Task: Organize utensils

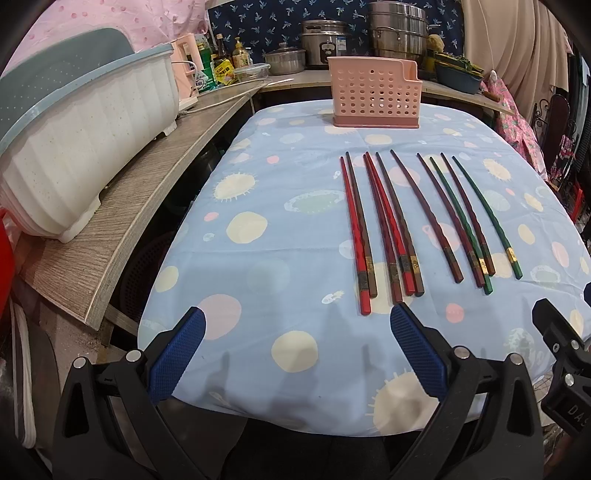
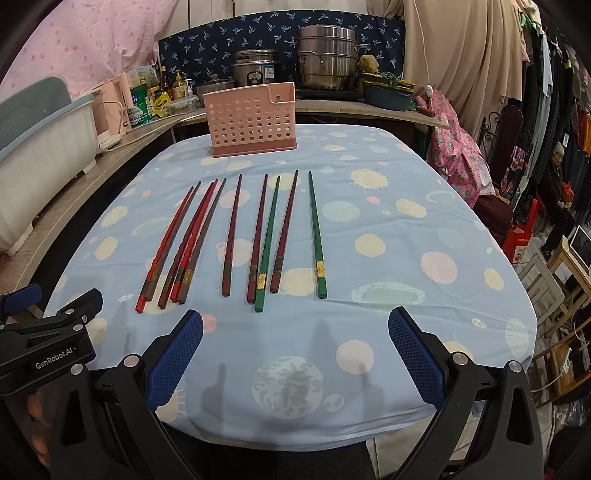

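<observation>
Currently both grippers hover at the near tabletop (image 1: pixel 258 288) edge, empty. Left gripper (image 1: pixel 295 354) jaws spread wide; right gripper (image 2: pixel 295 354) jaws likewise apart. Chopsticks (image 2: pixel 236 236) — red, brown, green — lie in a loose row mid-cloth, thick ends nearest. Pink perforated holder (image 2: pixel 251 122) stands upright beyond their tips, well apart.

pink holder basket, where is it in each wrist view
Left wrist view: the pink holder basket stands at the table's far edge, right of centre, beyond the chopsticks.
Right wrist view: far edge, left of centre.
Shared landmark: the stacked steel steamer pot behind it.
</observation>
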A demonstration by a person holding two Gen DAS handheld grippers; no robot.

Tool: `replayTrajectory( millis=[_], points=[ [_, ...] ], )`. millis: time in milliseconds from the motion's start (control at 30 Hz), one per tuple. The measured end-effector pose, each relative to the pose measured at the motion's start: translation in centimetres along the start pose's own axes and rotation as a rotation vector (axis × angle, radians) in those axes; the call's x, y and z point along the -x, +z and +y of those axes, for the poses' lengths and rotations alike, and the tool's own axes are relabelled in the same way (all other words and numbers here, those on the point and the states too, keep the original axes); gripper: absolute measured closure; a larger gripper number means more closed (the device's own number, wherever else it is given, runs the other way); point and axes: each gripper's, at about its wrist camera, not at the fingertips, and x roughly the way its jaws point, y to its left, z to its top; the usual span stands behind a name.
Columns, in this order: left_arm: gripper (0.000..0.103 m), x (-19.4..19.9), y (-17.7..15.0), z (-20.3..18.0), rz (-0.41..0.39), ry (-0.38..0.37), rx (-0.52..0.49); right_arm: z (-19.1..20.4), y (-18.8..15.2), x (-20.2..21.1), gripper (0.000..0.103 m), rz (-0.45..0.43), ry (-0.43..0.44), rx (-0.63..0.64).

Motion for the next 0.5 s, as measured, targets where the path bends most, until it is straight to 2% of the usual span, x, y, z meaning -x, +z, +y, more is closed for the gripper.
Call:
replayTrajectory(
  millis=[500],
  points=[
    [0.008, 0.02, -0.02, -0.02, 0.002, -0.002, 0.0, -0.04, 0.0, 0.03, 0.007, -0.001, -0.002, 0.001]
  ],
)
